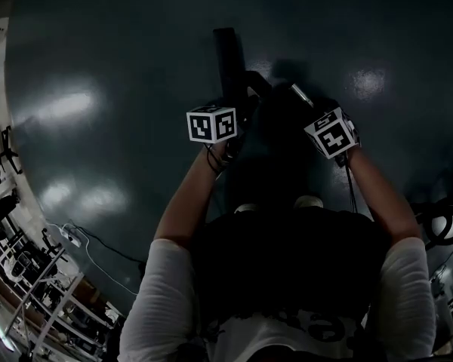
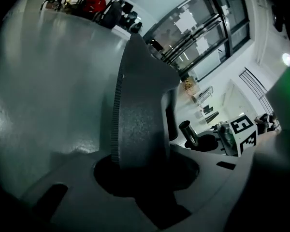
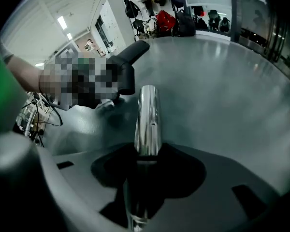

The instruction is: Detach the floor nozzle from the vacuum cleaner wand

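In the left gripper view the dark grey floor nozzle [image 2: 137, 120] rises out of my left gripper [image 2: 145, 173], whose jaws are shut on its neck. My right gripper [image 3: 145, 163] is shut on the chrome wand [image 3: 147, 124], which runs up between its jaws to a free end. The wand's open tip [image 2: 188, 132] shows apart from the nozzle, beside the right gripper's marker cube [image 2: 244, 132]. In the head view both grippers [image 1: 238, 100] [image 1: 306, 105] are held out over the floor, with the nozzle [image 1: 228, 55] a dark bar beyond them. The nozzle [image 3: 128, 64] also appears left of the wand.
A glossy dark floor [image 1: 98, 104] lies below. Racks, chairs and a white cable [image 1: 75, 240] crowd the head view's lower left; coiled cable [image 1: 445, 225] lies at right. Bags [image 3: 164, 21] hang at the far wall. A glass partition [image 2: 203, 28] stands behind the nozzle.
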The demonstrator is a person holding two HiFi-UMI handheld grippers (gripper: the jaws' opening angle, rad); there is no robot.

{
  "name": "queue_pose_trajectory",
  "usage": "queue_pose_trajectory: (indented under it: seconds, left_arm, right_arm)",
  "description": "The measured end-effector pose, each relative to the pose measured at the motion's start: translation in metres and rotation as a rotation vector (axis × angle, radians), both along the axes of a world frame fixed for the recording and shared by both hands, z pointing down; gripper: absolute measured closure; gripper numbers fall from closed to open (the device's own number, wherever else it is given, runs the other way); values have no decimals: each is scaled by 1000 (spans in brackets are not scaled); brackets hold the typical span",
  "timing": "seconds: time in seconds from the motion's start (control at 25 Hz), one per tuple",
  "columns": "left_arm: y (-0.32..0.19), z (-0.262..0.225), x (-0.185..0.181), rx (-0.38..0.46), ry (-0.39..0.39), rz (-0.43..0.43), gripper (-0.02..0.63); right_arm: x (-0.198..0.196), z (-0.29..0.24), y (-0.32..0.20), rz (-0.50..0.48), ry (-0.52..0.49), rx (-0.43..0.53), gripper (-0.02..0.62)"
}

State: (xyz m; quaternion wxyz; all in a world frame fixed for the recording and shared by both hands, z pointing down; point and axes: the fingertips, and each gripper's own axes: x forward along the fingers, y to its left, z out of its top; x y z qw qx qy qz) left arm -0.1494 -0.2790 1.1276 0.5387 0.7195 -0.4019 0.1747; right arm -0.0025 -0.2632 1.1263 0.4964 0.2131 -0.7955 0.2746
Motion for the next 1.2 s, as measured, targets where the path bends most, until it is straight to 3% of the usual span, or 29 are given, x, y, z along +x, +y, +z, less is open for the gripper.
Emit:
queue_pose_trajectory:
  seconds: [0.12,0.24,0.32,0.4,0.48,0.56,0.68,0.8,1.08,1.12,1.2]
  left_arm:
    - [6,23,-13,-2,-4,-66,483]
    - [-4,22,-22,75,-115,-40,463]
    - [-8,21,-25,123,-185,-2,371]
    - [-6,23,-22,139,-192,14,309]
    - [-3,26,-22,153,-214,22,262]
    - [0,24,-29,191,-292,35,159]
    - [-7,8,-50,258,-365,-18,155]
    - [-5,-20,-58,236,-332,-96,155]
    - [13,-138,-18,234,-312,-36,158]
    - [13,-160,-16,235,-307,-54,170]
    - [11,-212,-16,254,-312,-87,308]
  right_arm:
    - [-17,19,6,-5,28,64,416]
    - [-22,24,5,16,56,119,416]
    - [-23,26,8,34,43,114,416]
    - [-24,28,11,29,32,107,409]
    - [-28,27,12,-23,21,134,394]
    - [-35,16,7,-62,-7,187,394]
    - [-43,-9,-3,-64,-36,228,394]
    - [-42,-43,-12,7,-44,250,396]
    - [-46,-179,-4,167,-142,232,397]
    - [-46,-199,-1,174,-147,225,397]
    - [-41,-246,2,191,-145,231,400]
